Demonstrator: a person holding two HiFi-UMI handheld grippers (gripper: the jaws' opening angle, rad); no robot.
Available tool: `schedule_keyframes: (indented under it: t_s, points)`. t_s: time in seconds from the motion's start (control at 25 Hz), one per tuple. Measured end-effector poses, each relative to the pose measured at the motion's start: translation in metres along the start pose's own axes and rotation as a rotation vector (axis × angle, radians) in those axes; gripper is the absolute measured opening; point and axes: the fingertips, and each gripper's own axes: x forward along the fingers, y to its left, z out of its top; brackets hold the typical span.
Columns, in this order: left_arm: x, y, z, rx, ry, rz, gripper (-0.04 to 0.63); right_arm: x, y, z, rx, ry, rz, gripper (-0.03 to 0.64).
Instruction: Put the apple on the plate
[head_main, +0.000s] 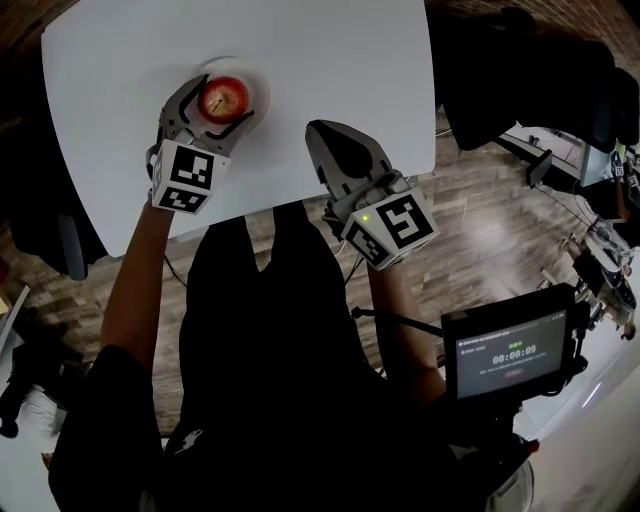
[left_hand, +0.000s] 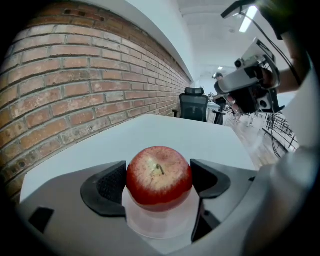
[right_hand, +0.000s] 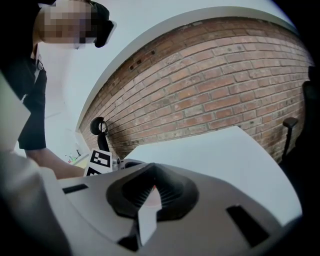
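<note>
Left gripper (head_main: 220, 106) clamped the apple (left_hand: 159, 175), plate (head_main: 258, 84) directly beneath it. Right gripper (right_hand: 150, 194) sat closed and empty, well apart.

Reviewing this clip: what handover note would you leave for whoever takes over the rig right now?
Left hand-held gripper: jaws closed on the apple, one pad on each side.
Right hand-held gripper: jaws together, empty, over the near edge of the table, to the right of the plate.
Apple: directly over the white plate; I cannot tell whether it rests on it or hangs just above.
Done: apple is at the plate.
Left: set it down if needed, open the left jaws, withdraw.
</note>
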Motion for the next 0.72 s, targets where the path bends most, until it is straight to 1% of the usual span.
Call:
schedule_keyframes:
  t_s: [0.44,0.72]
  points:
    - [0.0094,-0.0048,-0.0032,0.017,0.005,-0.016,0.403,-0.0015,-0.0020,0.0011,0.018,-0.002,-0.011,0.003]
    - [0.0096,-0.0037,-0.0012,0.016,-0.001,-0.020,0.403,-0.0030,-0.0029,0.0007,0.021,-0.001,-0.009,0.003]
